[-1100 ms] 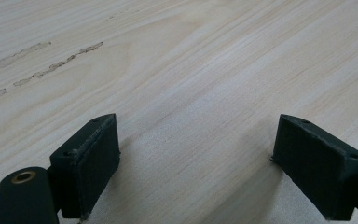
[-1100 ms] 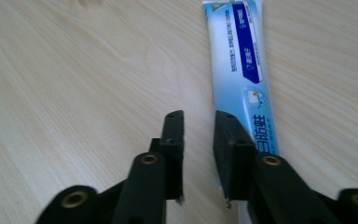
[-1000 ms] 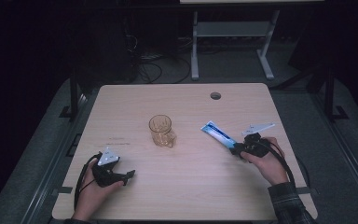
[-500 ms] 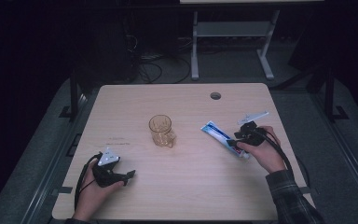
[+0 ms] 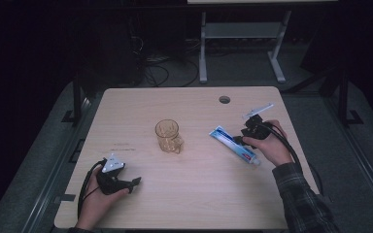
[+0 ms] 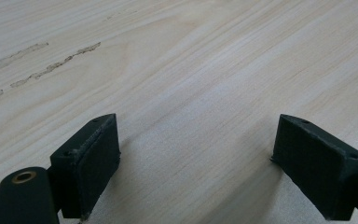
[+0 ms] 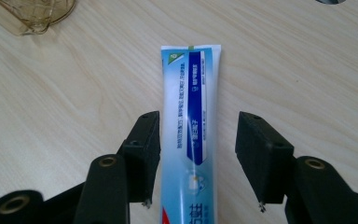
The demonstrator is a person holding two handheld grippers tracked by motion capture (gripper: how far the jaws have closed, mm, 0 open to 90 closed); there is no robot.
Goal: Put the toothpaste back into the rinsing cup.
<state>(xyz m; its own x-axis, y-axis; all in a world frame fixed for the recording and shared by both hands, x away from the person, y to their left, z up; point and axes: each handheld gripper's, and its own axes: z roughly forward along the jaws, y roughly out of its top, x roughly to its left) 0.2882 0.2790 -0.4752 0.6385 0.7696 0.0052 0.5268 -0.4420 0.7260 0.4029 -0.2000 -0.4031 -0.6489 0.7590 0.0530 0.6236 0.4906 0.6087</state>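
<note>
At the near left of the table (image 5: pixel 141 104), the left gripper (image 5: pixel 135 182) rests in the person's left hand (image 5: pixel 97 199), low on the wood with its grey three-cornered plate on top; in the left gripper view its two black jaws stand wide apart with only bare wood grain between them, so it is released and holding nothing, and it looks parked out of the way while the other hand works. A little right of that, near the middle of the table, stands a clear amber glass mug (image 5: pixel 168 136), upright and apparently empty, well apart from both grippers; I judge it is kept central so that either hand can reach it. Further right lies the toothpaste tube (image 5: pixel 235 145), flat on the wood and slanted, its flat crimped end pointing toward the mug. The right gripper (image 5: pixel 240 141), held in the right hand (image 5: pixel 272 145), sits over the tube's near part. In the right gripper view the toothpaste tube (image 7: pixel 191 126) runs straight up between the jaws, which stand clear of its edges on both sides without pressing; they have just been opening, so the gripper is released with the tube lying loose between them, set astride its length as if lining up a hold across its width. The tube is white and light blue with a dark blue band carrying lines of white print, too small to read, and a small green mark near the crimp.
</note>
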